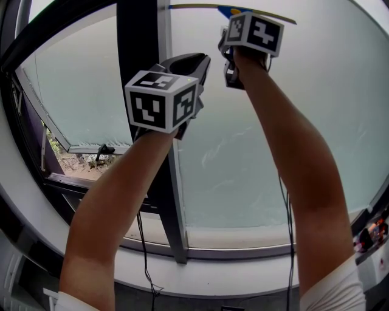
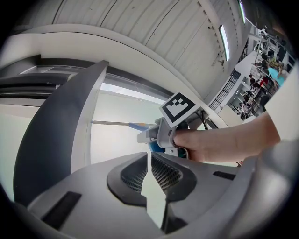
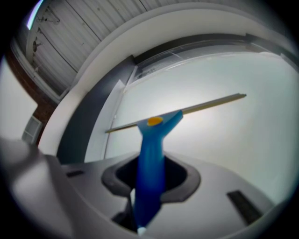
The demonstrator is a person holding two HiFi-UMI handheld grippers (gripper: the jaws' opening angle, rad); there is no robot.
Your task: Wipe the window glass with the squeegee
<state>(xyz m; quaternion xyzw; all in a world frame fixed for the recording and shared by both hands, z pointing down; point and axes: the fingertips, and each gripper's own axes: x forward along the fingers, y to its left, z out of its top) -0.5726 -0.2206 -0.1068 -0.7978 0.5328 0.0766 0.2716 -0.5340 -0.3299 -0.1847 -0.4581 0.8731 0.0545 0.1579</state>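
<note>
The squeegee (image 3: 152, 149) has a blue handle with an orange spot and a long thin blade (image 3: 196, 108) lying against the window glass (image 1: 261, 146), high on the pane. My right gripper (image 3: 150, 175) is shut on the blue handle. In the head view the right gripper (image 1: 231, 30) is raised to the top of the pane, with the blade (image 1: 200, 6) just above it. My left gripper (image 1: 191, 64) is held up beside the dark mullion (image 1: 138, 42), shut with nothing in it. The left gripper view shows its pads (image 2: 163, 172) meeting, and the right gripper (image 2: 166, 135) beyond them.
Left of the mullion a window sash (image 1: 79, 103) stands open outward, with ground and plants below it. A pale sill (image 1: 213, 238) runs under the glass. Thin cables (image 1: 288, 243) hang from both grippers. Small objects sit at the far right edge (image 1: 372, 234).
</note>
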